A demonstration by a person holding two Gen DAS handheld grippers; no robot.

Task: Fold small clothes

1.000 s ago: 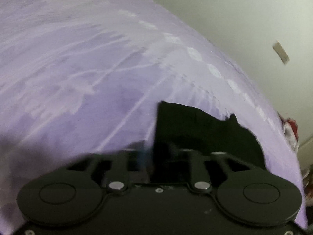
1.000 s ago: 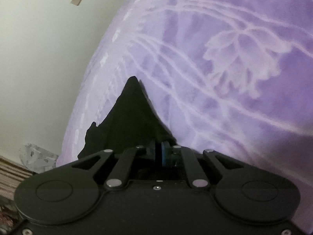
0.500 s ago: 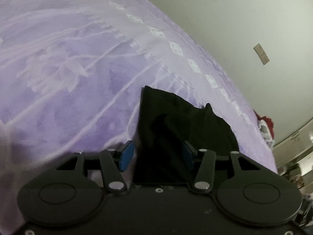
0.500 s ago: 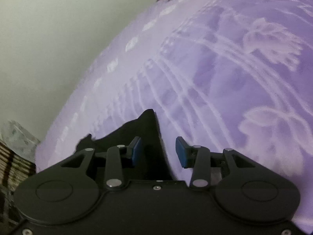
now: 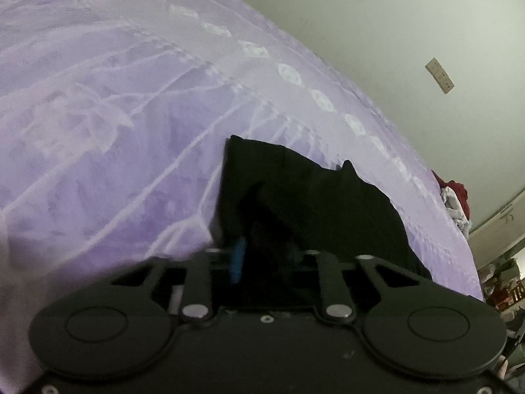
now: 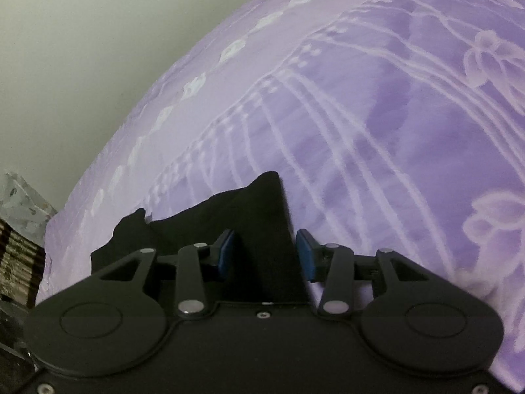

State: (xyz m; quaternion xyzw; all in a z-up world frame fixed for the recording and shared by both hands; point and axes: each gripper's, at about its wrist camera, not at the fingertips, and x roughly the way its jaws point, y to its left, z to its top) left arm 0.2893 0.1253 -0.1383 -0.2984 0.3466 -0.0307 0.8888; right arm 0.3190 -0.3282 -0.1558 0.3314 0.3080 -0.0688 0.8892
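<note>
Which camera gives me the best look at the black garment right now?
The left wrist view: the black garment shows its folded top edge, a far corner and most of its spread on the purple bedspread. The right wrist view shows only a narrower wedge, partly hidden behind the hand-held gripper.

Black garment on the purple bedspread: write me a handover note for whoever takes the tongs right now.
Left tongs: just closed, shut on the near edge of the small black cloth garment.
Right tongs: just opened, pads apart, the garment's pointed corner lying between them, not pressed.
Garment lies crumpled on the purple floral bedspread, near its wall-side edge.
Done: no finished fold visible.
Left: probably spread it flat, then fold.
</note>
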